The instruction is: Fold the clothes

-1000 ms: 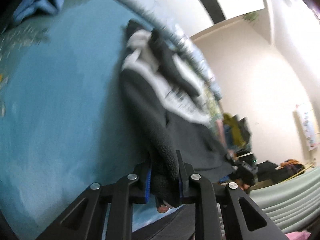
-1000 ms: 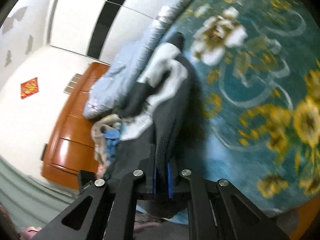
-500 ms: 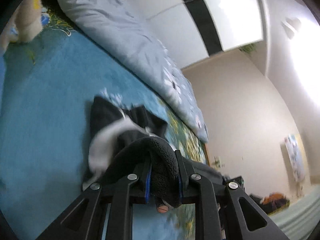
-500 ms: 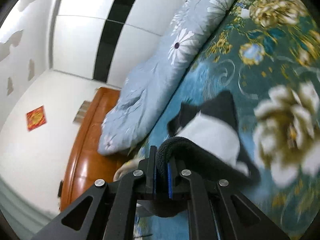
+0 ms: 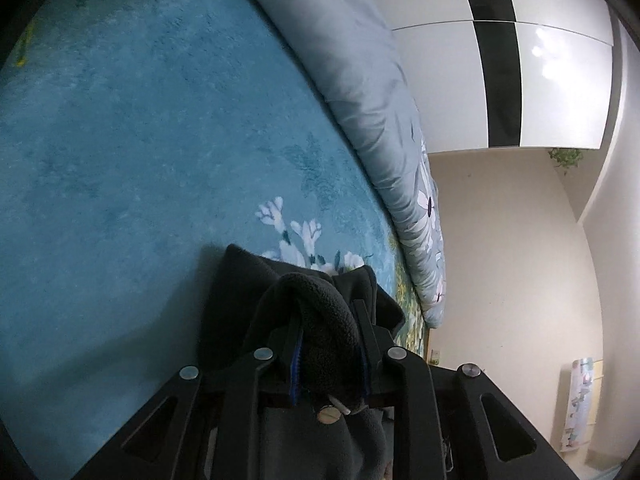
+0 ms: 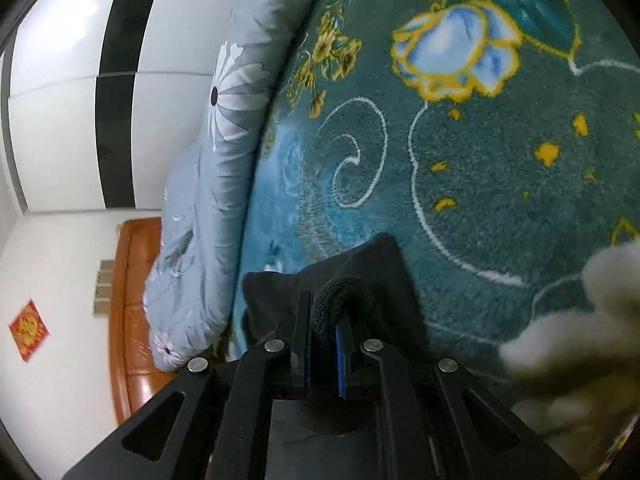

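A dark fleece garment (image 5: 236,280) lies on the teal flowered blanket (image 5: 120,140), doubled over on itself just ahead of both grippers. In the left wrist view a thick fold of its hem fills the gap of my left gripper (image 5: 329,322); the jaws are opening, and the fleece still touches both blue pads. In the right wrist view my right gripper (image 6: 324,310) is shut on another fold of the same garment (image 6: 380,264). The garment's white panel is hidden.
A rolled grey-blue quilt (image 5: 360,80) with daisy print (image 6: 208,160) runs along the blanket's far side. A blurred pale fluffy object (image 6: 580,340) sits close at the right. An orange wooden headboard (image 6: 132,320) and a white wardrobe (image 5: 560,80) stand behind.
Both grippers have carried the garment's hem across the bed toward the quilt, folding the dark fleece over itself. The white panel seen earlier is now covered.
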A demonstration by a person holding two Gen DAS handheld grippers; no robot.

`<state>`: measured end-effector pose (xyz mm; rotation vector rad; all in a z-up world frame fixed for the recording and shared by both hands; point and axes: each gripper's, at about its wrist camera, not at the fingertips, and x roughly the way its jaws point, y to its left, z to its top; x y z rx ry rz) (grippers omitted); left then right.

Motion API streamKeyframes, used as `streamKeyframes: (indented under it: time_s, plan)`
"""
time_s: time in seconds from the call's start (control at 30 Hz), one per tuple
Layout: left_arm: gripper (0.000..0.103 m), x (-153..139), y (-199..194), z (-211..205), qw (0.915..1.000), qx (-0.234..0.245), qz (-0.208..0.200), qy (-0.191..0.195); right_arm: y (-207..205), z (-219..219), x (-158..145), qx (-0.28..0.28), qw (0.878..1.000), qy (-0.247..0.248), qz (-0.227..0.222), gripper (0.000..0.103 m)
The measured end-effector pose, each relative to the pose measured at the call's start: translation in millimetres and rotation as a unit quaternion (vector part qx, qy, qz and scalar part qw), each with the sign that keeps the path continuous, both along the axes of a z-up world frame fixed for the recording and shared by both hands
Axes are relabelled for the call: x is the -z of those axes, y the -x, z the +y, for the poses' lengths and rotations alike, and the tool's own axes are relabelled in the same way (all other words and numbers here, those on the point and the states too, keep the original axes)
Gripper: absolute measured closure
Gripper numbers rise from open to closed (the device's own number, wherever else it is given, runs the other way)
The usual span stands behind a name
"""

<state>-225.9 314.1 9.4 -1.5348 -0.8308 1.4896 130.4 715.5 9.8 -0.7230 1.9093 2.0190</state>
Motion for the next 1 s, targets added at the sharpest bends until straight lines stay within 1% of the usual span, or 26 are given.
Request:
streamKeyframes:
  time_s: [0.03,0.07,0.1,0.13,0.17,0.2,0.23,0.27,0.3,0.37,0.5,0.57,0.6,0.67,0.73,0.83,0.9,0.93,0.97,1.0]
  plan:
    - [0.071,-4.8,-0.5,0.7,1.0000,0.004,0.005,-0.006,0.5,-0.1,-2.2,-0.006,1.000,-0.008,-0.002,0.094]
    - [0.062,-11.6,-1.7,0.3,0.9998,0.010,0.014,-0.012,1.5,0.2,-8.2,-0.014,1.000,-0.021,0.000,0.094]
    - [0.057,-20.4,-3.4,-0.7,0.9993,0.017,0.026,-0.019,2.5,0.5,-14.3,-0.021,0.999,-0.033,0.001,0.093]
    - [0.049,-31.7,-6.3,-2.9,0.9984,0.026,0.044,-0.025,2.9,0.3,-21.2,-0.028,0.999,-0.046,0.004,0.088]
    - [0.045,-42.7,-10.0,-6.4,0.9970,0.031,0.064,-0.028,1.8,-1.0,-29.6,-0.034,0.998,-0.058,0.010,0.085]
    - [0.043,-54.5,-14.4,-11.5,0.9951,0.036,0.087,-0.030,0.4,-2.7,-35.3,-0.038,0.997,-0.067,0.014,0.075]
    - [0.040,-64.3,-18.7,-16.5,0.9931,0.039,0.107,-0.028,-1.5,-5.3,-42.1,-0.043,0.996,-0.079,0.014,0.062]
    - [0.039,-70.6,-23.1,-22.1,0.9914,0.039,0.123,-0.018,-4.2,-8.0,-49.0,-0.045,0.994,-0.095,0.010,0.056]
    - [0.039,-75.3,-29.1,-29.0,0.9893,0.040,0.140,-0.006,-9.8,-10.5,-55.5,-0.037,0.992,-0.119,-0.004,0.053]
    - [0.038,-75.4,-44.1,-41.8,0.9848,0.050,0.165,0.017,-25.7,-15.4,-62.5,-0.022,0.988,-0.151,-0.027,0.053]
    - [0.037,-54.6,-83.2,-60.0,0.9716,0.097,0.204,0.071,-63.1,-33.8,-47.9,-0.032,0.991,-0.131,-0.022,0.053]
    - [0.037,-42.9,-99.0,-66.4,0.9665,0.114,0.216,0.079,-78.3,-49.5,-36.9,-0.048,0.991,-0.123,-0.016,0.053]
    - [0.037,-37.5,-104.7,-68.4,0.9656,0.120,0.217,0.077,-81.3,-58.1,-29.9,-0.060,0.991,-0.120,-0.017,0.053]
    - [0.037,-26.4,-109.9,-65.1,0.9673,0.126,0.207,0.076,-83.2,-72.5,-18.0,-0.076,0.990,-0.114,-0.021,0.053]
    - [0.037,-16.9,-110.9,-57.6,0.9684,0.128,0.198,0.081,-82.0,-83.3,-12.5,-0.084,0.989,-0.120,-0.025,0.052]
    - [0.038,-9.8,-110.4,-51.3,0.9713,0.121,0.190,0.076,-80.4,-89.9,-11.6,-0.077,0.988,-0.132,-0.029,0.050]
    - [0.039,-11.8,-112.0,-48.5,0.9699,0.116,0.200,0.077,-80.5,-89.3,-11.7,-0.069,0.989,-0.128,-0.027,0.050]
    - [0.046,-12.9,-112.6,-47.8,0.9693,0.113,0.203,0.079,-80.9,-88.9,-12.0,-0.064,0.990,-0.127,-0.026,0.054]
    - [0.055,-13.6,-112.9,-47.3,0.9693,0.112,0.204,0.080,-81.8,-88.8,-12.6,-0.060,0.990,-0.127,-0.024,0.058]
    - [0.058,-15.3,-113.8,-47.8,0.9689,0.110,0.207,0.080,-82.4,-88.5,-13.3,-0.055,0.990,-0.127,-0.023,0.070]
